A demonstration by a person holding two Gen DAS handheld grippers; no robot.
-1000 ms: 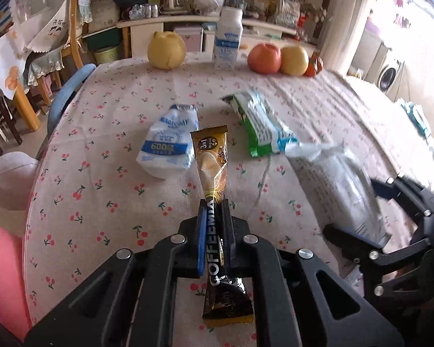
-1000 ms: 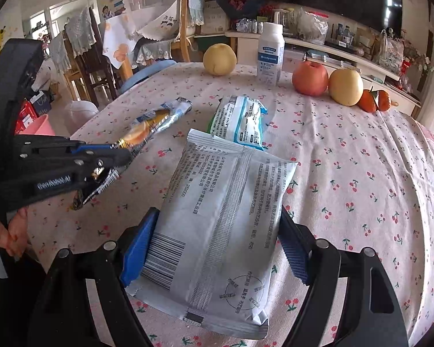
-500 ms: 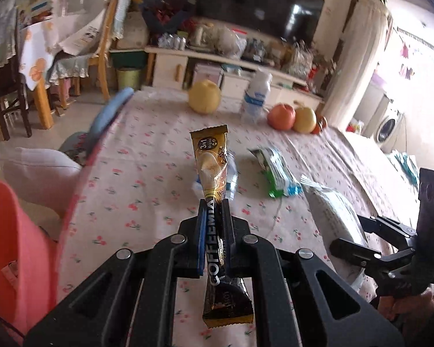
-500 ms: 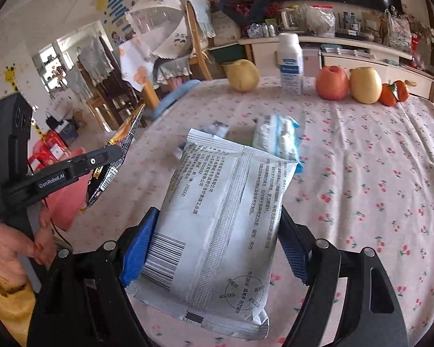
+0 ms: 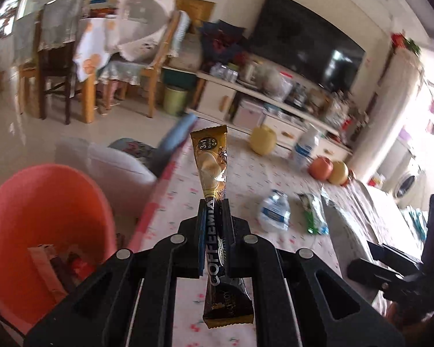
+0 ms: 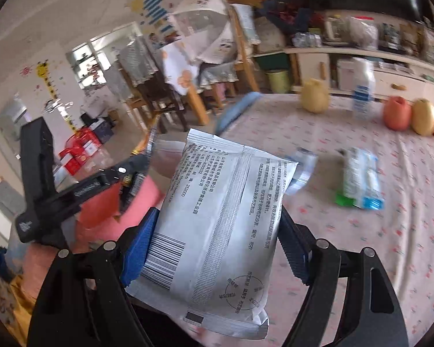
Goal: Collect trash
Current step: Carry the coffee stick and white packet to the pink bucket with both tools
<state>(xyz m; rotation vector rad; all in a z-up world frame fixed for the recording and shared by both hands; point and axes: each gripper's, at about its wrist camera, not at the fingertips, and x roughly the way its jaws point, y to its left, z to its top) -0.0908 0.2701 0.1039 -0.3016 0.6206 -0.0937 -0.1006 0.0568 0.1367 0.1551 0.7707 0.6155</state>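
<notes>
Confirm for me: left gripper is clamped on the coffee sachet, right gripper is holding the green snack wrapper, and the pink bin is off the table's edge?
Not quite. The right gripper holds the grey-white packet, as the right wrist view shows; the green snack wrapper lies on the table. The left gripper, coffee sachet and pink bin are as stated.

Daylit, motion-blurred, fisheye-warped edges

bin (image 5: pixel 43 217) left of table (image 5: pixel 246 179) | bottle (image 5: pixel 275 209), fruit (image 5: pixel 321 167) on table
</notes>
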